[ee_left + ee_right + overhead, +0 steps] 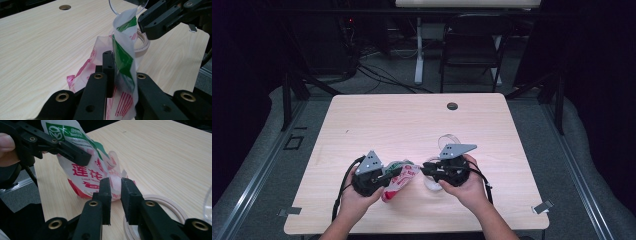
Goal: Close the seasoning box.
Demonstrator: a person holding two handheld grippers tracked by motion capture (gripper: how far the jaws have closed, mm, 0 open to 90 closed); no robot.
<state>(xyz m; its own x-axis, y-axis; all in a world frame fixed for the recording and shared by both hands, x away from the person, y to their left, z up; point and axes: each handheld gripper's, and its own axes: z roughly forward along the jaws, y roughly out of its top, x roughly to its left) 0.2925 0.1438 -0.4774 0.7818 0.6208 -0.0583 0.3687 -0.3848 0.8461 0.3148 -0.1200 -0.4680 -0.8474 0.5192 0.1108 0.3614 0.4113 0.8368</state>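
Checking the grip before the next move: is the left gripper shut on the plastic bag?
Shut: the left gripper pinches the plastic bag between its jaws.

The bag (398, 179) lies on the surface (412, 125) near its front edge; the tape ring (430, 181) sits just right of it. The clear cup (448, 141) lies behind the ring.

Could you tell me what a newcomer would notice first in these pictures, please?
Near the front middle of the wooden table, a printed plastic bag in white, green and red hangs between both grippers. The left gripper is shut on its green edge; the right gripper has its jaws narrowly apart at a corner. A tape roll lies beside it.
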